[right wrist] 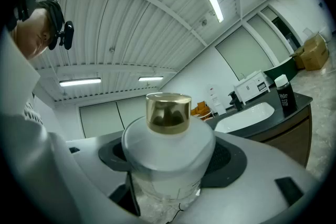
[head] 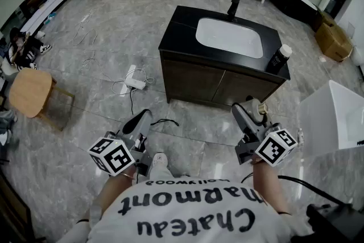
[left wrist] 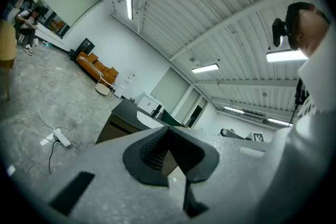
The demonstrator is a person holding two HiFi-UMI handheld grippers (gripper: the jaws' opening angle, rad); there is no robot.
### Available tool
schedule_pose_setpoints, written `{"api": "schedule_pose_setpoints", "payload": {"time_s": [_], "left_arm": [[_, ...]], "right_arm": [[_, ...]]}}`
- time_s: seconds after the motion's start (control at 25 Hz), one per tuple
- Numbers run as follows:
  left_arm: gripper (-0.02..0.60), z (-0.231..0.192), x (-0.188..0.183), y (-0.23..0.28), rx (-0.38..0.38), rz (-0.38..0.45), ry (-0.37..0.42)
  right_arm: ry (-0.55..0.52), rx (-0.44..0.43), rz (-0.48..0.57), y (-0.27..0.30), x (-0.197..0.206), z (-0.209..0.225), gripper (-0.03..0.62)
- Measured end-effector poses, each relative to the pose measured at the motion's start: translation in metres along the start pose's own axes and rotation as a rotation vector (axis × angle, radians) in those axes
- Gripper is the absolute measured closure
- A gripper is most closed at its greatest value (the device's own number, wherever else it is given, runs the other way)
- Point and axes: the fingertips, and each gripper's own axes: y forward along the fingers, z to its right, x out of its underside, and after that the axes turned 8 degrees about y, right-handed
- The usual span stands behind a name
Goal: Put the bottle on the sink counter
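- Head view shows the right tongs (head: 250, 114) held level in front of the person. They carry a squat white bottle with rounded shoulders and a shiny gold cap (head: 260, 107), so the task's thing is off the floor and not yet on the desk.
- In the right gripper view the dark ribbed pads sit wide apart and press on the bottle's two sides. The bottle stands upright between them with its long axis vertical and its cap up.
- The left tongs (head: 141, 122) have their pads brought together at the tips, with nothing between them.
- The relation that matters: the black-topped sink desk on a dark wooden cabinet (head: 176, 37) lies ahead of the right tongs and a little to their left, well apart. Of the two hands, the right one is nearer its right end.
- An oval white basin (head: 229, 37) fills the middle of the top, and a black tap (head: 233, 7) stands behind it.
- A dark bottle with a white cap (head: 280, 58) stands on the corner of the desk straight ahead of the right tongs.
- My judgement is that the bare black strips beside the basin are narrow, and the smooth, rounded bottle will want a level set-down.
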Motion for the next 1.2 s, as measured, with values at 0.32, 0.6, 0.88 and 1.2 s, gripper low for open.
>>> {"api": "schedule_pose_setpoints", "payload": {"time_s": [0.32, 0.6, 0.88, 1.2], "left_arm": [[0.566, 0.017, 0.014, -0.019, -0.017, 0.001, -0.005], [0.566, 0.015, 0.009, -0.024, -0.023, 0.019, 0.013], [0.566, -0.022, -0.005, -0.015, -0.034, 0.014, 0.002], [0.566, -0.112, -0.047, 0.025, -0.019, -0.007, 0.006]], "right_arm": [[-0.005, -0.032, -0.034, -0.019, 0.012, -0.010, 0.249], [-0.016, -0.054, -0.057, -0.011, 0.019, -0.016, 0.249], [0.016, -0.063, -0.070, 0.039, 0.026, -0.015, 0.249], [0.021, -0.068, -0.017, 0.145, 0.013, -0.011, 0.249]]}}
